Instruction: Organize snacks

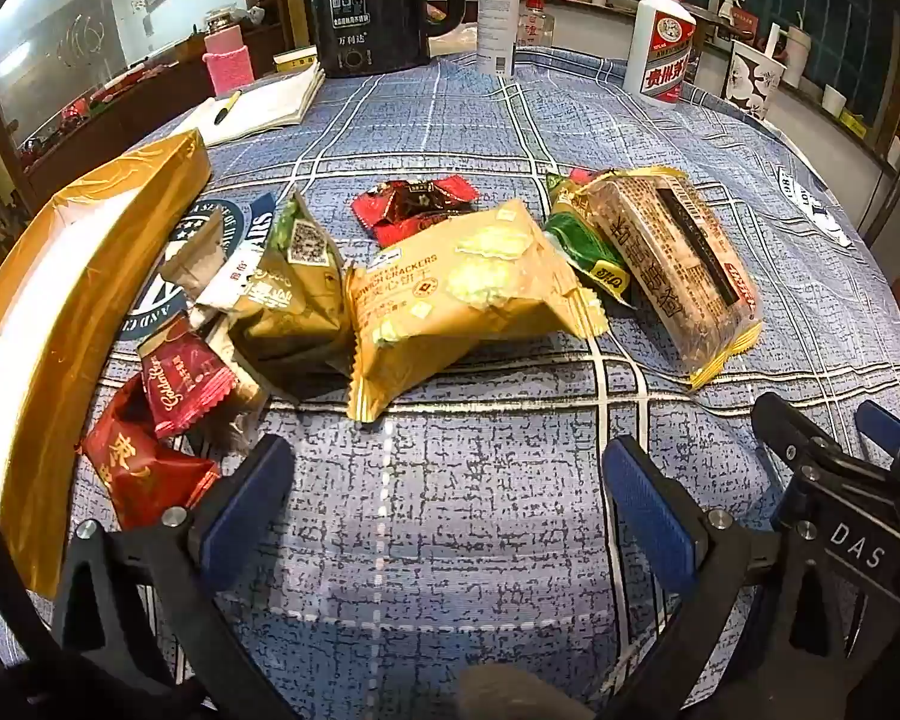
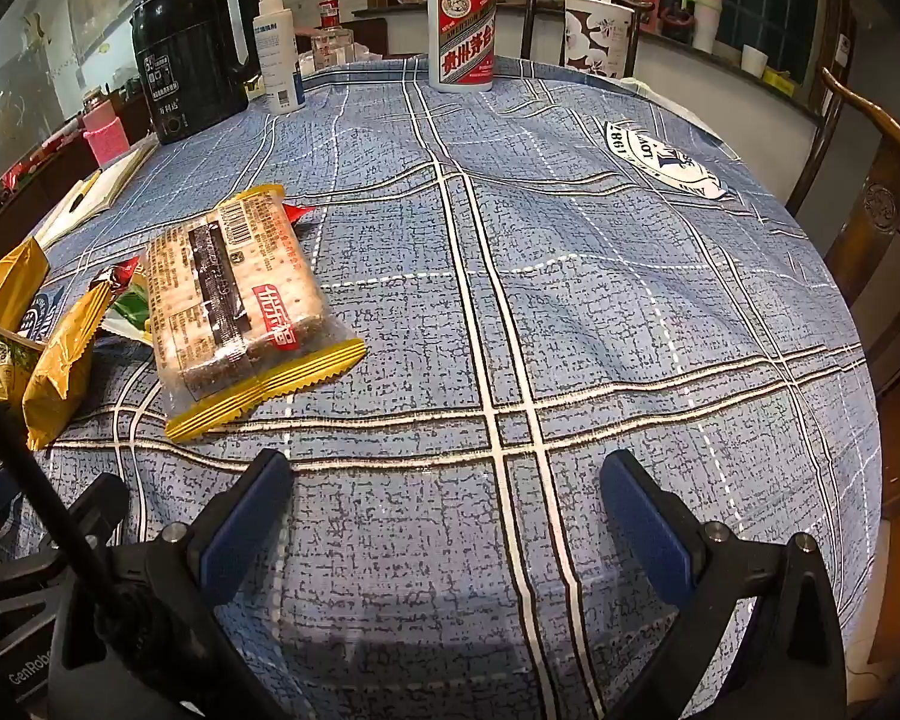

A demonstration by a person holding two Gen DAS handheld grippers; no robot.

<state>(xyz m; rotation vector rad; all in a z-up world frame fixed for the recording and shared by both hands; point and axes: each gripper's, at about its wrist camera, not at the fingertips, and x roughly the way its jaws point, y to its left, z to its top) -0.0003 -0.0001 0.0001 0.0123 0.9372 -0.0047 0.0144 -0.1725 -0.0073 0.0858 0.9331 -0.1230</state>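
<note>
Holding both tongs wide and empty above the blue checked tablecloth, we see our left gripper just short of the yellow cracker packet. Our right gripper hovers beside the clear biscuit pack; small red snacks lie against the gold box.

Warm indoor light falls from above, bright enough to read the print on the snack wrappers, whose foil throws small glints. Both fisheye views bend the worktop into a dome, with black vignetted corners. Soft shadows pool on the cloth at each bottom edge; focus is sharp.
</note>
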